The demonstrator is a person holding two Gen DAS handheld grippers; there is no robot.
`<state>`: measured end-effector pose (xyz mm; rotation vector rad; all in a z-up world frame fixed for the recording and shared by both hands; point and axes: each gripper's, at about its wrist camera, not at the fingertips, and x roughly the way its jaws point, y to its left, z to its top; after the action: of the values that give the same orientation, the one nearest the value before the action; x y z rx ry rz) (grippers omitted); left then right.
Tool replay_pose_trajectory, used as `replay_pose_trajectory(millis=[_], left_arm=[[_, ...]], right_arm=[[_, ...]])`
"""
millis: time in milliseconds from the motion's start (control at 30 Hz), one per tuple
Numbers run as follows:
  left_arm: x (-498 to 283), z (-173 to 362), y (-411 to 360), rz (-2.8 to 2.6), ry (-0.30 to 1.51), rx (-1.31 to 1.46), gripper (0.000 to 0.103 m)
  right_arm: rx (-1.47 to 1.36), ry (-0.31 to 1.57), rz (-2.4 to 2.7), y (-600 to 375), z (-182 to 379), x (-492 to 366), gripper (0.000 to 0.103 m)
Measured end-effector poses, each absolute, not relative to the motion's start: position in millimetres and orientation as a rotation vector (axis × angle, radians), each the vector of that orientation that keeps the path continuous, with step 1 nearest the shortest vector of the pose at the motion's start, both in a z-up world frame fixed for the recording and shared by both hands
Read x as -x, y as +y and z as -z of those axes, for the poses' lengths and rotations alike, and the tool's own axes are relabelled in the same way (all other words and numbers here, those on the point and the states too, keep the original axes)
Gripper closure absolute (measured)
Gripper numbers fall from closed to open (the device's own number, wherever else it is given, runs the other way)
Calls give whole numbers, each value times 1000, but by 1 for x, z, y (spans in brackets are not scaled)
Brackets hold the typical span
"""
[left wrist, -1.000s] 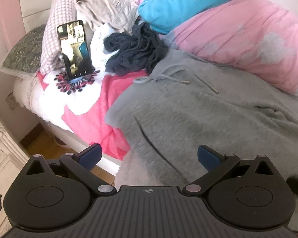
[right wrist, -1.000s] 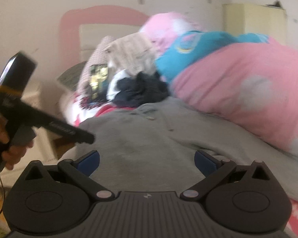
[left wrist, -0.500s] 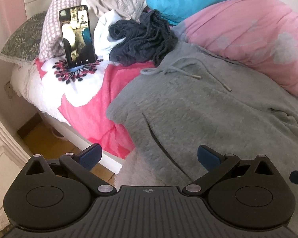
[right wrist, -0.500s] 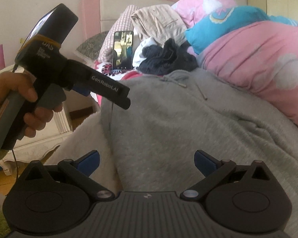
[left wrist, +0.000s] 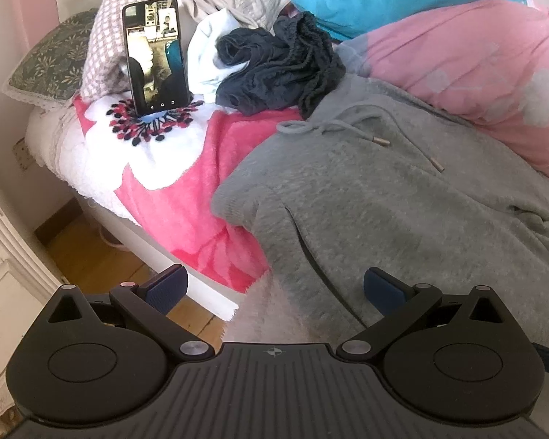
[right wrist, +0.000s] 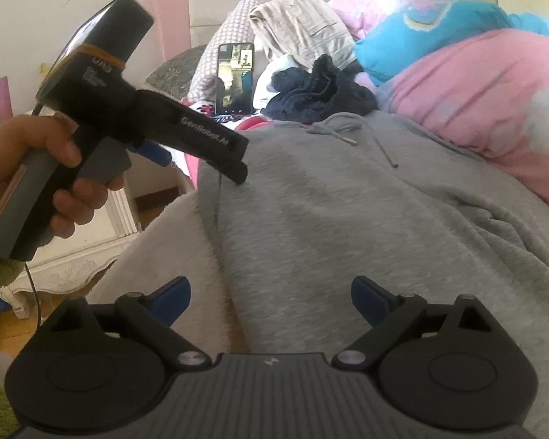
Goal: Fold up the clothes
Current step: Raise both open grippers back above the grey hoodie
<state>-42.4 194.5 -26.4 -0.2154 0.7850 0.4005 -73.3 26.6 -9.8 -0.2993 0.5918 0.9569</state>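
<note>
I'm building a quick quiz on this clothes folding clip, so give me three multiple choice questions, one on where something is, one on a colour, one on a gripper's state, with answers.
1. Where does the phone stand?
A. propped upright on the flowered blanket near the pillows
B. flat on the grey sweatpants
C. on the floor

2. What colour is the crumpled garment beside the phone?
A. yellow
B. dark navy
C. red

3. How is the left gripper?
A. shut on the drawstring
B. shut on nothing
C. open, holding nothing

Answers: 1 A, its base rests on the flower print. 2 B, it looks dark blue in both views. 3 C, its blue pads stand wide apart over the grey sweatpants.
</note>
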Motion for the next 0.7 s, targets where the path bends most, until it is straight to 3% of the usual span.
replay_pose_trajectory(millis=[500,700], left_arm=[[46,27,207,-390,779,254,1],[36,31,201,-391,793,215,1]], right_arm=[[426,537,-954,47,10,96,24],[576,457,-921,64,18,106,37]])
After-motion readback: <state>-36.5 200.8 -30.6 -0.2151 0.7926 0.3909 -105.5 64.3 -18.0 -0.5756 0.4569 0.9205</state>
